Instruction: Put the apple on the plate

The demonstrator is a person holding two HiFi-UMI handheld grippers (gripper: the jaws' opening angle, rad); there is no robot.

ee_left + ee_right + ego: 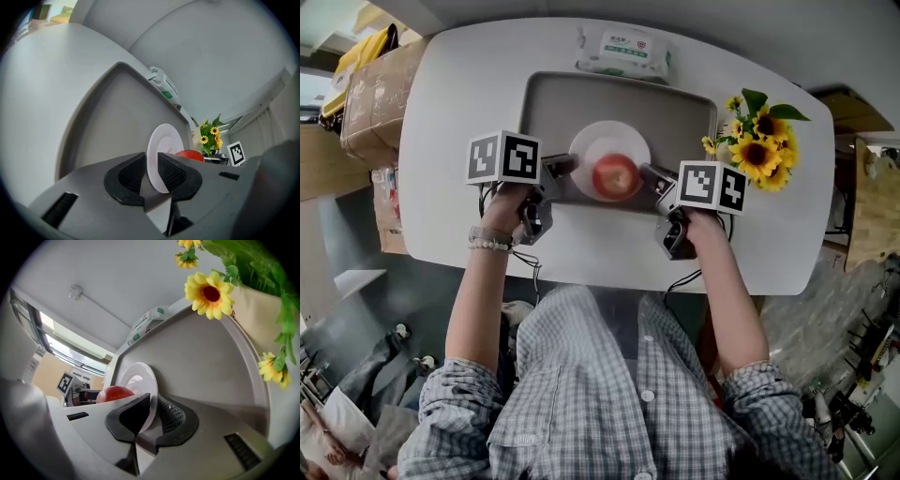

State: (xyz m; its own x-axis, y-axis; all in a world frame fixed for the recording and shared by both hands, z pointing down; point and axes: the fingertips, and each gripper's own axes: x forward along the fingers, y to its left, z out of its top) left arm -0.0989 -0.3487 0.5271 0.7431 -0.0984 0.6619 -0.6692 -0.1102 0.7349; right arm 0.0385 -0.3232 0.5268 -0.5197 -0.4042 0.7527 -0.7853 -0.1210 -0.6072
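- White plate point(607, 142) rim is clenched by the left gripper point(151, 172) at 9 o'clock and the right gripper point(152, 412) at 3 o'clock (opposite sides, likely to keep it level).
- Red apple point(616, 175) already sits on the plate, toward 6 o'clock.
- Grey tray point(546, 108) lies beneath, on the worktop point(450, 103).
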